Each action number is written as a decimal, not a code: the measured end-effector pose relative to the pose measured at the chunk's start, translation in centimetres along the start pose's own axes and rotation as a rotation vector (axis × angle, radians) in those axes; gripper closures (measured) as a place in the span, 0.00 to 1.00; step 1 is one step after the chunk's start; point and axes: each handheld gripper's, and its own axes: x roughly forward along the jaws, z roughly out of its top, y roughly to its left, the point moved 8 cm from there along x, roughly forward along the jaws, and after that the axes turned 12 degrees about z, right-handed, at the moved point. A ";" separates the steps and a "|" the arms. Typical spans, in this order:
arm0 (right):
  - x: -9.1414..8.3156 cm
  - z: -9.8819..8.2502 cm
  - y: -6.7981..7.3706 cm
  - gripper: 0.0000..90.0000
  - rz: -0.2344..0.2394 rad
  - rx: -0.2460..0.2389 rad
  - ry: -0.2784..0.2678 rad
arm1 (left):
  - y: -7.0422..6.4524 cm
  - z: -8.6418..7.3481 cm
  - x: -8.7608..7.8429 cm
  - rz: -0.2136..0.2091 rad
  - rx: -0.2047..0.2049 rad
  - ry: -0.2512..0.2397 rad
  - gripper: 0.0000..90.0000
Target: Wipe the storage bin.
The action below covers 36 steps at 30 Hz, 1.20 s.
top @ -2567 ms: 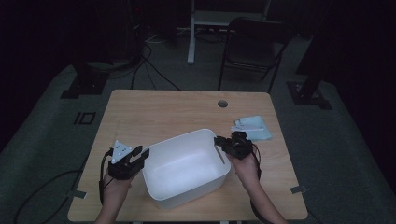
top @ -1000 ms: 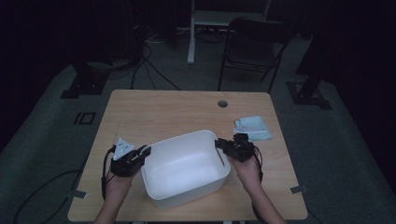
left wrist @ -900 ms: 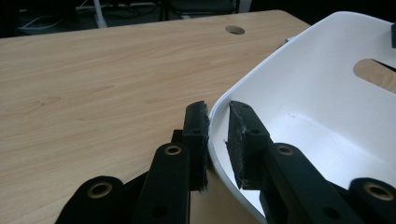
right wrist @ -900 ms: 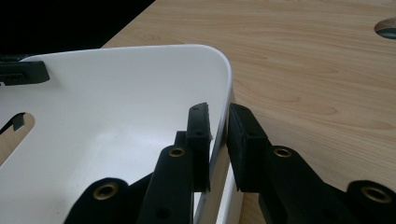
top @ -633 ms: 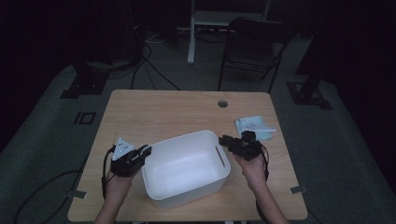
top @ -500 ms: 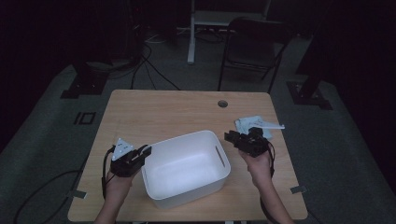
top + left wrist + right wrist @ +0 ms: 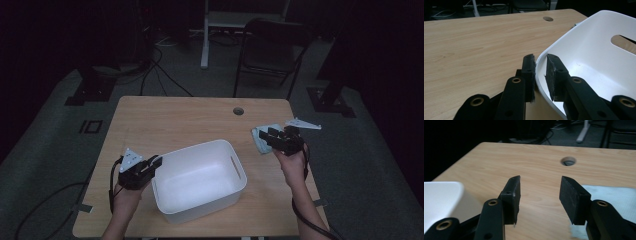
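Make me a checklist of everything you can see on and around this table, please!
Surface: wooden table, bare wood over most of it, with a round hole near the far edge.
Job's things: white bin with a handle slot, nothing inside; pale folded cloth lying flat near the right edge.
Clutter: nothing seen.
Grippers: left gripper clamped on the bin's rim; right gripper with its jaws just opened, nothing between them, beside the cloth.
Cables: a black cable trails from the right gripper; more cables lie on the floor behind the table.
Surroundings: dark room, folding chair beyond the table.
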 end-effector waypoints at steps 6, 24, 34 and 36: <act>0.9 -0.1 -2.7 0.50 -0.031 0.014 -0.009 | 0.0 0.0 0.0 -0.002 -0.001 -0.002 0.86; 4.6 -2.0 -9.9 0.36 -0.167 0.066 0.083 | 0.0 0.0 0.0 -0.003 -0.002 -0.004 0.86; 7.2 -3.4 -12.5 0.35 -0.232 0.060 0.162 | 0.0 0.0 0.0 -0.003 -0.004 -0.004 0.86; 7.6 -3.7 -13.0 0.35 -0.240 0.063 0.179 | 0.0 0.0 0.0 -0.004 -0.004 -0.004 0.86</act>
